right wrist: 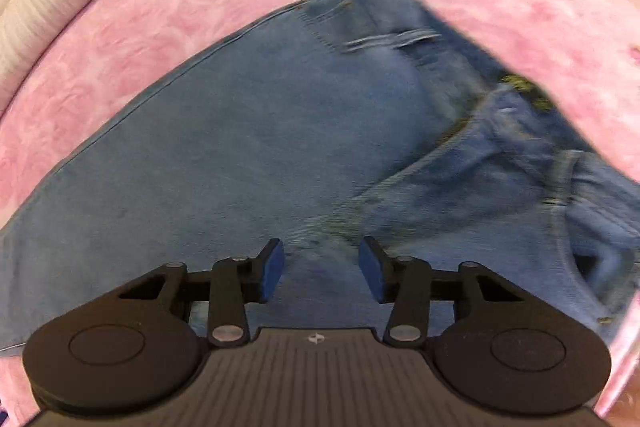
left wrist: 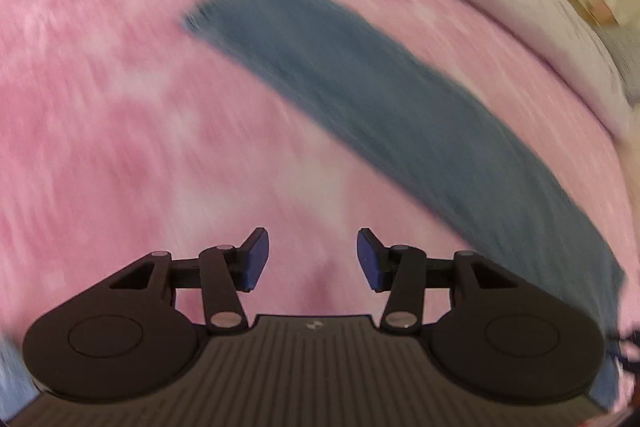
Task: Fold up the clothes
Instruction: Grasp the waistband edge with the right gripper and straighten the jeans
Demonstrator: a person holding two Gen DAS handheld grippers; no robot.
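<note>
Here the jeans (right wrist: 248,131) lie flat on the pink blanket (right wrist: 160,7); both the left gripper (left wrist: 313,259) and the right gripper (right wrist: 321,269) are spread wide, empty. Pinch both layers at an edge, lift evenly.

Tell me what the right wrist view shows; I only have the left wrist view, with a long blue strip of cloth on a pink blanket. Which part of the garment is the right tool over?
Observer: The right tool hovers over the upper part of the jeans, near the seat and pockets.
Operator: Is it gripping the denim?
Observer: No, its blue fingers stand apart with nothing between them.
Operator: Any detail that confirms these are jeans?
Observer: Yes, a belt loop and stitched pocket seams show near the waistband.
Operator: What lies beyond the pink blanket there?
Observer: A pale ribbed cushion runs along its upper-left edge.
</note>
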